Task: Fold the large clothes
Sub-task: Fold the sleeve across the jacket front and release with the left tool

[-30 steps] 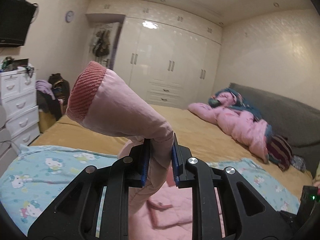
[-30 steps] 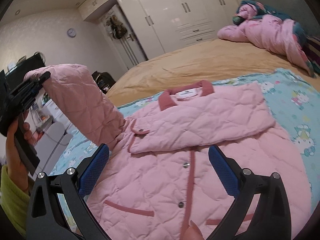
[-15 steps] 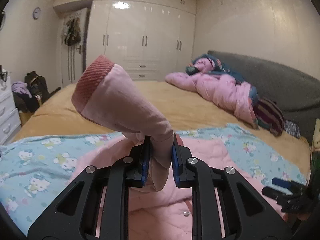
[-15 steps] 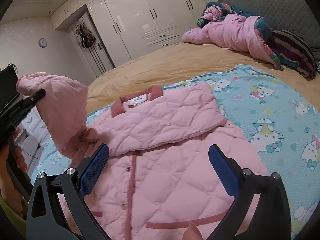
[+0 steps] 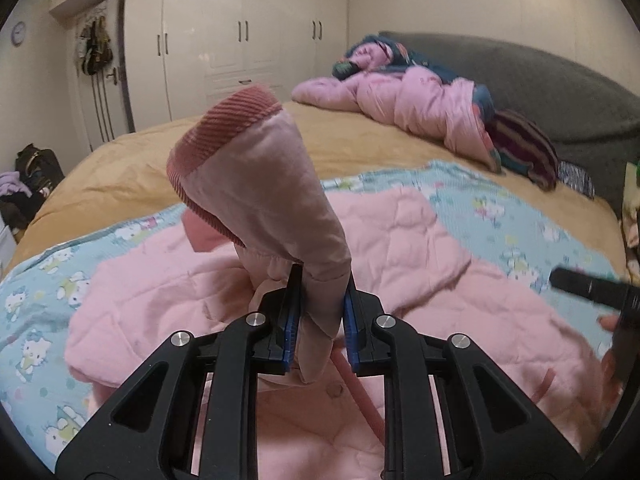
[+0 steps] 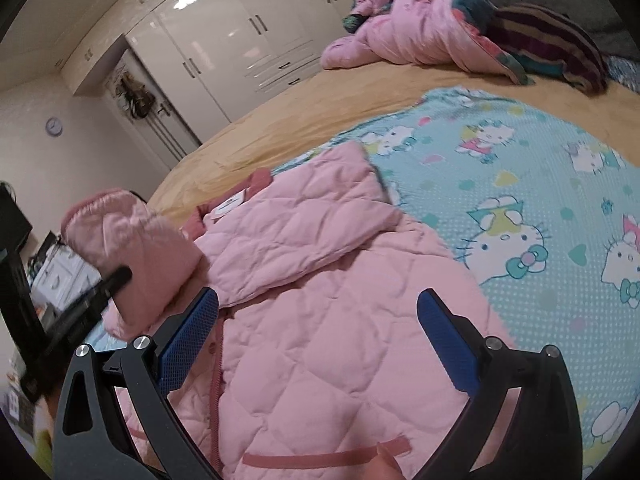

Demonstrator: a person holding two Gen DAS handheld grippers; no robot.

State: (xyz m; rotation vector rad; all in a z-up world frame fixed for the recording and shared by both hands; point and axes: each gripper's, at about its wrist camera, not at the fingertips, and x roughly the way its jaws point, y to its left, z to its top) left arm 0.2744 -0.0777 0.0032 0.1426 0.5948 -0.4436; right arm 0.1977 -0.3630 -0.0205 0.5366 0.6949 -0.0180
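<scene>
Since the earlier frame, the left claw (image 5: 320, 320) has been carrying the sleeve (image 5: 260, 184) down and inward over the pink jacket (image 6: 320, 312). It is pinching the sleeve just below the ribbed cuff (image 5: 224, 128). The right claw (image 6: 316, 332) is hovering spread above the jacket, which is lying flat on the patterned sheet (image 6: 520, 184) on the bed (image 6: 280, 120).

A wide bed (image 5: 360, 148) under a mustard cover fills the room, its grey padded headboard (image 5: 532, 80) against the cream wall. Glossy white wardrobes (image 5: 240, 40) span the far wall (ceiling light glaring off them), with a round clock (image 5: 18, 33) to the left.
</scene>
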